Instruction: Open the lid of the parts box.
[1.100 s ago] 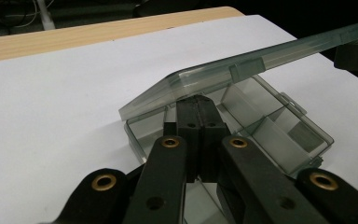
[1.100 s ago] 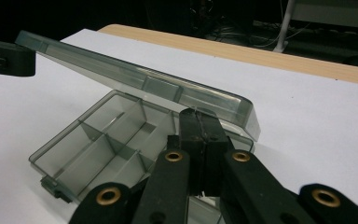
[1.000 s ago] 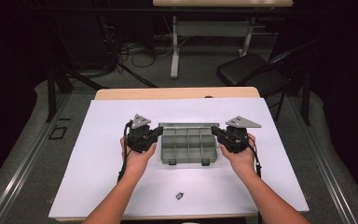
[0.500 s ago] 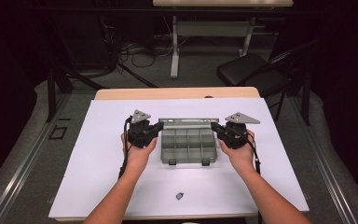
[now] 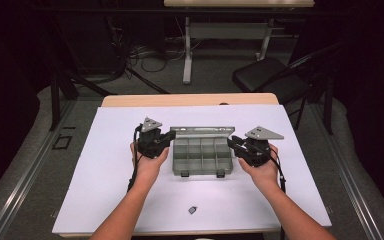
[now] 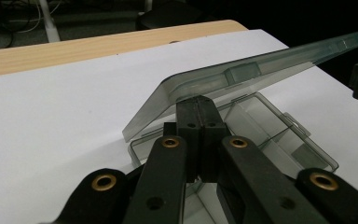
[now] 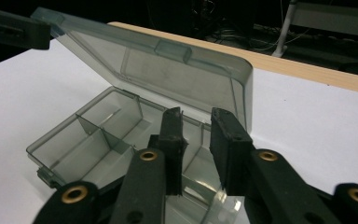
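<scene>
A grey translucent compartment box lies mid-table on the white sheet, its lid hinged up at the far side. My left gripper is at the box's left end. In the left gripper view its jaws are shut together, with their tips against the underside of the raised lid above the empty base. My right gripper is at the box's right end. Its jaws stand open over the near compartments, with the lid tilted up behind them.
A small dark object lies on the white sheet near the front edge. The wooden table edge runs behind the sheet. A black chair and a desk frame stand on the floor beyond.
The lid has lifted a little higher off the base. The left gripper has edged toward the far side, and the right gripper has shifted slightly in toward the box.
</scene>
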`<state>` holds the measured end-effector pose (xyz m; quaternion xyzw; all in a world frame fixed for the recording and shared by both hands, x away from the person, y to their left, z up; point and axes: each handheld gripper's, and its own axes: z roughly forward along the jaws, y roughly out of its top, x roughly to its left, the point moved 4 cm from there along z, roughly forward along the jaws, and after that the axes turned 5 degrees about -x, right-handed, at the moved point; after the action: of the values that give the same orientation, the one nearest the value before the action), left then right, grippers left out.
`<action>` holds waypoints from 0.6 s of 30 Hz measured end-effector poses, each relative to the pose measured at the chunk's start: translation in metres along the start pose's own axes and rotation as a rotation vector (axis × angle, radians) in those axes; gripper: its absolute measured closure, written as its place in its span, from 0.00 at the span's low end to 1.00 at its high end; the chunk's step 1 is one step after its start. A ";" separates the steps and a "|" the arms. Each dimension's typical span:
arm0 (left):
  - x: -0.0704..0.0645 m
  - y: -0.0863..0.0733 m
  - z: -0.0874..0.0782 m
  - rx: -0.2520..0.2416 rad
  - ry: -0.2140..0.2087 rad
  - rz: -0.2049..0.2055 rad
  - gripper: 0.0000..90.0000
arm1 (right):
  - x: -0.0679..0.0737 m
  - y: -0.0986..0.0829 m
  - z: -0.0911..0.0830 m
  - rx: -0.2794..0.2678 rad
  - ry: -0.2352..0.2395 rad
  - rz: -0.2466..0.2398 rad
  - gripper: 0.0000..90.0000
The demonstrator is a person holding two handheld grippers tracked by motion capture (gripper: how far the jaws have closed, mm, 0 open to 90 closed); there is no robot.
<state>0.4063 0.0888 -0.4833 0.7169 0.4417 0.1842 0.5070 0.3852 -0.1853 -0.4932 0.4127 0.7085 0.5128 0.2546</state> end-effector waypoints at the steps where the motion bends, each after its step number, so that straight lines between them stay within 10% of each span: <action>1: 0.000 0.000 0.000 -0.003 0.002 -0.001 1.00 | -0.001 -0.001 -0.001 0.000 -0.002 -0.002 0.79; 18: -0.001 0.001 0.002 0.002 0.001 0.000 1.00 | -0.033 -0.003 0.008 0.009 -0.038 0.020 0.50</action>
<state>0.4075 0.0870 -0.4834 0.7173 0.4422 0.1843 0.5060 0.4078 -0.2094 -0.5011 0.4306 0.7015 0.5042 0.2611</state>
